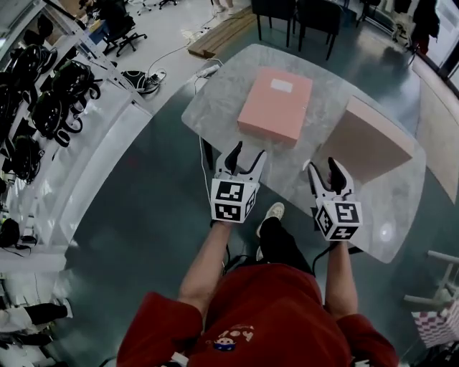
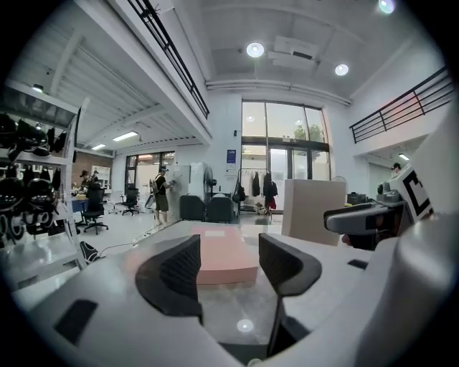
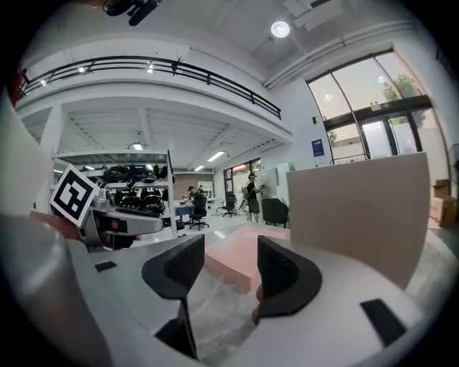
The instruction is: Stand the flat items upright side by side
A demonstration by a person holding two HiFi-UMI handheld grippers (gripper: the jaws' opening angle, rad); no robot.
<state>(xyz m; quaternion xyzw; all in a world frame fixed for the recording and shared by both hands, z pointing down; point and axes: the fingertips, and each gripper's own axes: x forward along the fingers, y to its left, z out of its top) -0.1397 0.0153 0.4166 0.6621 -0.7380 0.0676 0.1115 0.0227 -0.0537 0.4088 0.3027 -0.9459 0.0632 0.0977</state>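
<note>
Along the left wall runs a white shelf (image 1: 86, 122) hung with black headgear (image 1: 50, 107), and a black office chair (image 1: 118, 29) stands on the pale floor behind it.

The left gripper (image 1: 246, 152) is held just past the near edge of the grey marbled table (image 1: 215, 107), pointing across the top. The left gripper view shows its two dark ribbed jaws spread apart with only bare tabletop between them, so it is released and carries nothing.

Straight ahead of it the pink box (image 1: 276, 107) lies flat on the table, near the middle, with a small white label (image 1: 281, 86) on its upper face. It is framed in the gap between the left jaws but lies well beyond them, untouched.

To the right, the right gripper (image 1: 324, 166) is held beside the left one, level with it and apart from it, also aimed across the table. The right gripper view shows its jaws wide apart and gripping nothing; the near corner of the pink box shows beyond the gap.

Further right the tan box (image 1: 373, 140) stands upright on one edge, near the table's right side and clear of the pink box. Its broad face fills the right of the right gripper view, close by the gripper's right jaw. Whether they touch cannot be told.

Dark chairs (image 1: 315, 14) stand at the table's far side.
</note>
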